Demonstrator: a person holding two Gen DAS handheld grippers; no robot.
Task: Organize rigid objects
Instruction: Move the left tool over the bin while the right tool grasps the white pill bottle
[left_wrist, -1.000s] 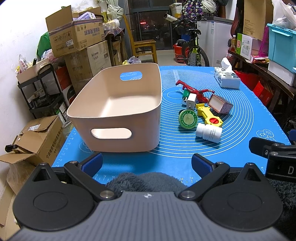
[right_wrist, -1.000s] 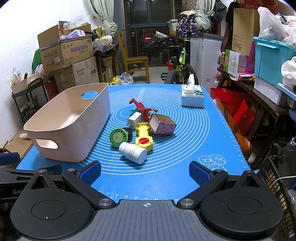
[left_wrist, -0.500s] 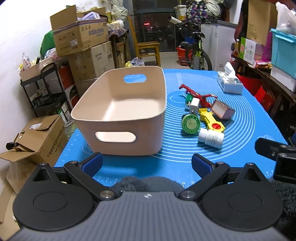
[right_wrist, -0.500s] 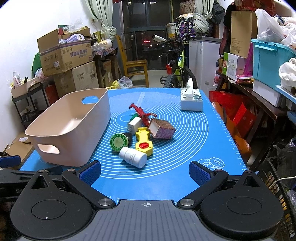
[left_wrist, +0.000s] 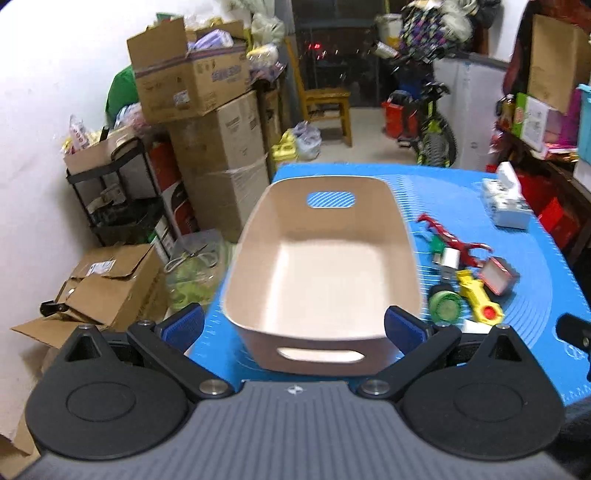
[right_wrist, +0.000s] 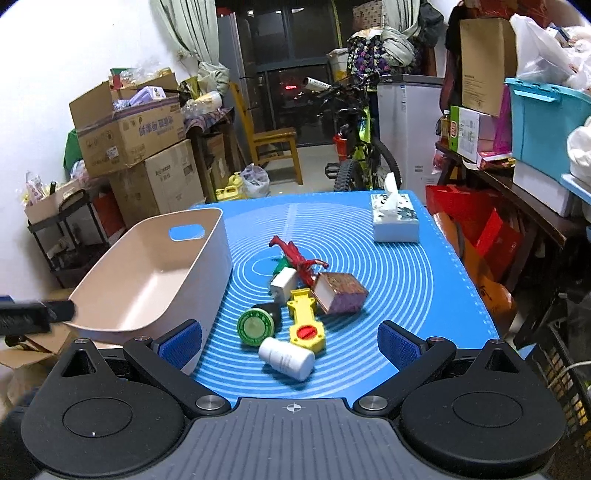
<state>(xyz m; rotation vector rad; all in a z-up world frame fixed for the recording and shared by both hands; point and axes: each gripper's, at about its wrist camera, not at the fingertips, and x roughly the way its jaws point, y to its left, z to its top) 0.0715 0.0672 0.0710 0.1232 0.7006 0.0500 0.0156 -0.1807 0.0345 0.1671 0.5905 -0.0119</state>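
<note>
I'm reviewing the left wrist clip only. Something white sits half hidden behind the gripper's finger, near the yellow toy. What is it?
Observer: A white bottle, lying on its side on the blue mat. It is the piece of the pile nearest the right gripper.
Reviewer: Is that gripper holding anything? I see only a sliver of it.
Observer: No. Its jaws stand wide open with nothing between them.

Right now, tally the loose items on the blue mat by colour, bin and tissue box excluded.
Red: 1, red plastic clamp
Green: 1, green round lidded tin
Yellow: 1, yellow plastic tool
White: 2, white pill bottle, white plug adapter
Purple: 1, purple box
Total: 6
</note>
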